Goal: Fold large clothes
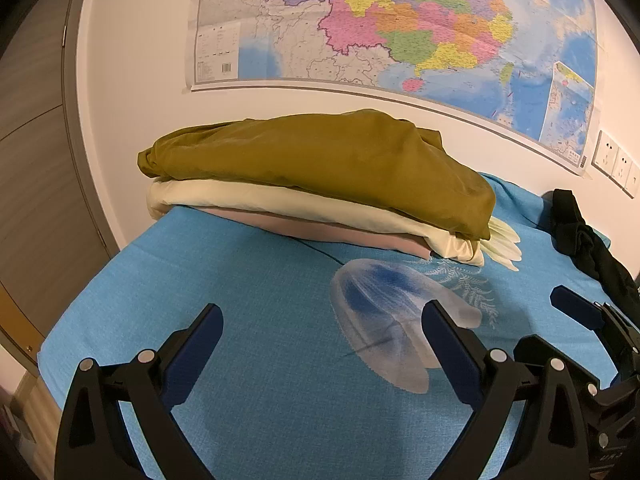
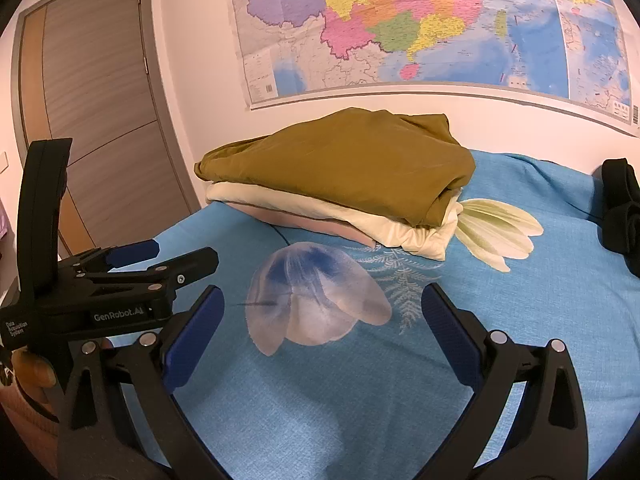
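Note:
A stack of folded clothes sits at the far side of the blue bed: an olive-green garment (image 1: 320,168) (image 2: 344,164) on top, a cream one (image 1: 280,204) (image 2: 320,212) under it, a pink one (image 1: 340,236) (image 2: 304,224) at the bottom. A crumpled black garment (image 1: 588,240) (image 2: 620,212) lies at the right. My left gripper (image 1: 322,316) is open and empty above the sheet, short of the stack. My right gripper (image 2: 320,300) is open and empty too. The left gripper shows in the right wrist view (image 2: 164,254) at the left.
The blue bedsheet (image 1: 240,280) (image 2: 520,300) has a printed flower pattern. A map (image 1: 400,24) (image 2: 420,20) hangs on the white wall behind the bed. A grey door (image 2: 100,120) is at the left. Wall sockets (image 1: 616,160) are at the right.

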